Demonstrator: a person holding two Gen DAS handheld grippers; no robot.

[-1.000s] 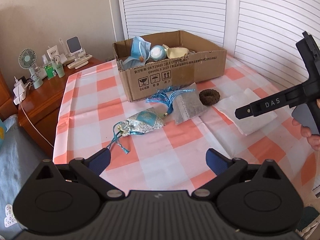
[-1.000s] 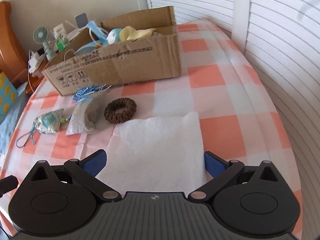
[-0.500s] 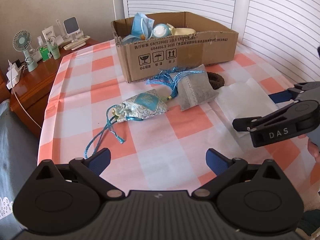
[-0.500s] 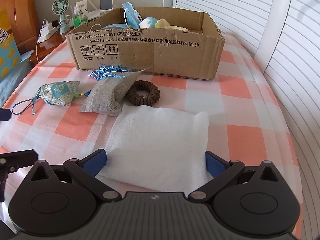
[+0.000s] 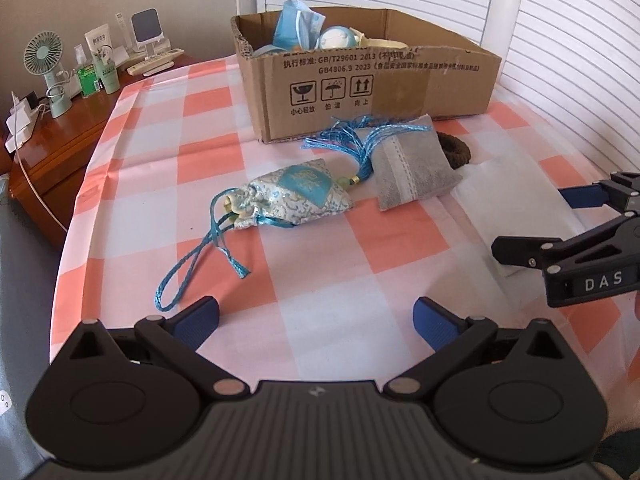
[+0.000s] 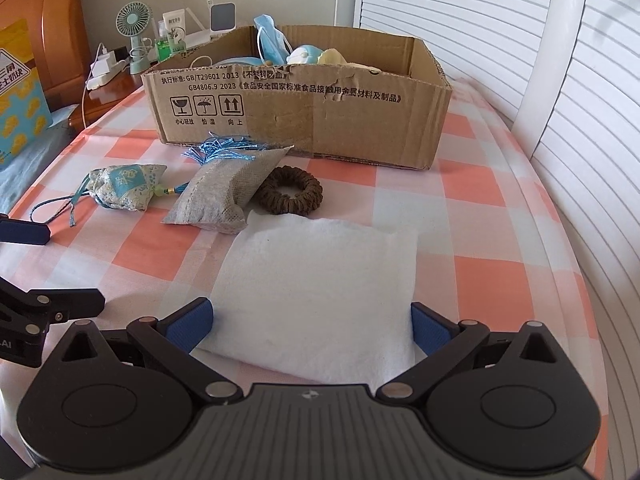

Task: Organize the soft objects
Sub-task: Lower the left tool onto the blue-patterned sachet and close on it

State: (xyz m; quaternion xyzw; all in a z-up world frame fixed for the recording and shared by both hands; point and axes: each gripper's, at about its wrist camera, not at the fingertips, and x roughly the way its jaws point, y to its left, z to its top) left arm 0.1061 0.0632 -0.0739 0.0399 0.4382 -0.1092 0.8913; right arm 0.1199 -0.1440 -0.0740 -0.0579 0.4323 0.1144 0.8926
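Right gripper (image 6: 310, 320) is spread wide, its 2 blue pads flanking the near edge of the white cloth (image 6: 316, 296), not clamped. Left gripper (image 5: 316, 314) gapes over bare checkered tablecloth (image 5: 320, 248), holding nothing. The brocade pouch (image 5: 296, 196), grey sachet (image 5: 412, 172) and brown scrunchie (image 6: 294, 190) lie before the cardboard box (image 5: 380, 92) (masks inside).

Soft daylight is filling both views; shadows are lying faint; fisheye bending is warping the edges; corners are darkening; focus is staying sharp.
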